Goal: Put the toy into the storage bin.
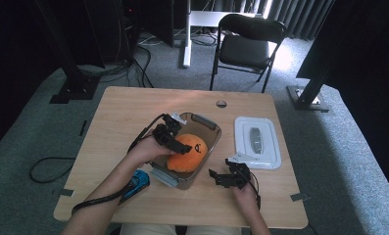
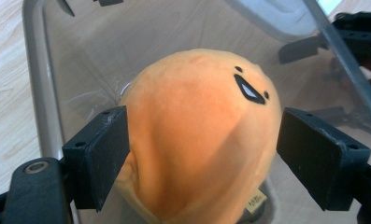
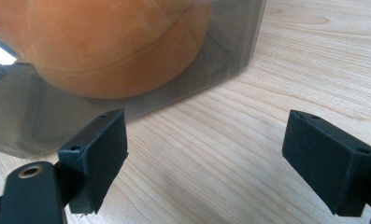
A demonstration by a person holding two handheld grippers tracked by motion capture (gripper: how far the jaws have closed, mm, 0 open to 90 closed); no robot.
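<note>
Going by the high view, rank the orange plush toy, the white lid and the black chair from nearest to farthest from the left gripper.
1. Orange plush toy, in the clear container, between the left gripper jaws.
2. White lid, on the table to the right.
3. Black chair, on the floor beyond the table.

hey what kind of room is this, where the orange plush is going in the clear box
Probably a lab or recording studio, not a home: black curtains around a lone wooden table, metal frame posts on grey carpet, and a folding chair behind.

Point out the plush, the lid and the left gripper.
plush (image 2: 197, 135): left gripper view, middle of its orange body.
lid (image 1: 257, 142): high view, white top beside its grey handle.
left gripper (image 2: 202, 149): left gripper view, midway between its fingertips, over the plush.
</note>
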